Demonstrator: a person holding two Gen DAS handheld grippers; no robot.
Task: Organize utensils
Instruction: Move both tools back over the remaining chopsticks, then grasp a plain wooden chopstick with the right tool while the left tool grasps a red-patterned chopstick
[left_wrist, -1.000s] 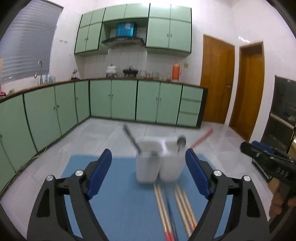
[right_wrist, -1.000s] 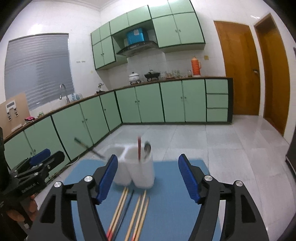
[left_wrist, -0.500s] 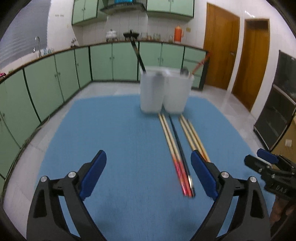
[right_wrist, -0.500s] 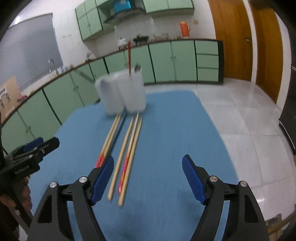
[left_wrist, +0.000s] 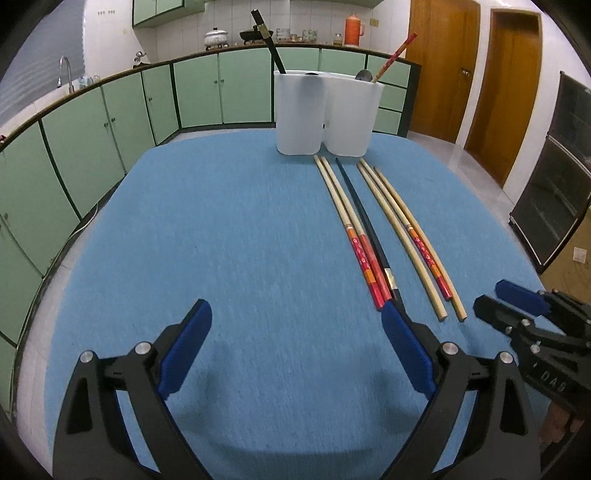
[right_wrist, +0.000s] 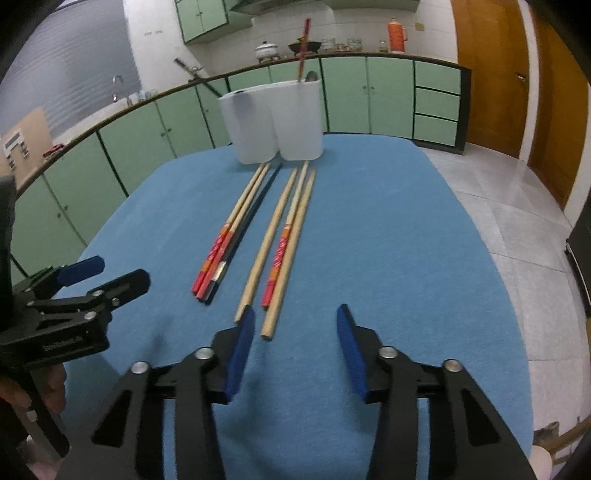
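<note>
Several chopsticks lie side by side on the blue mat (left_wrist: 240, 229): a red-ended wooden pair (left_wrist: 351, 229), one black chopstick (left_wrist: 365, 225) and three more wooden ones (left_wrist: 406, 232). They also show in the right wrist view (right_wrist: 273, 232). A white two-compartment holder (left_wrist: 327, 112) stands at the mat's far end, with a black chopstick, a spoon and a red chopstick in it. My left gripper (left_wrist: 295, 325) is open and empty, low over the mat left of the chopsticks. My right gripper (right_wrist: 295, 319) is open and empty, just before the near ends of the wooden chopsticks.
The mat covers a table whose edges drop to a tiled floor (right_wrist: 517, 206). Green kitchen cabinets (left_wrist: 110, 122) run along the left and back. Wooden doors (left_wrist: 513, 85) stand at the right. A dark appliance (left_wrist: 554, 177) is at far right.
Both grippers have tilted down and lowered toward the mat. The view swung from the kitchen to the chopsticks, which now lie close ahead. The right gripper's jaws have narrowed somewhat.
</note>
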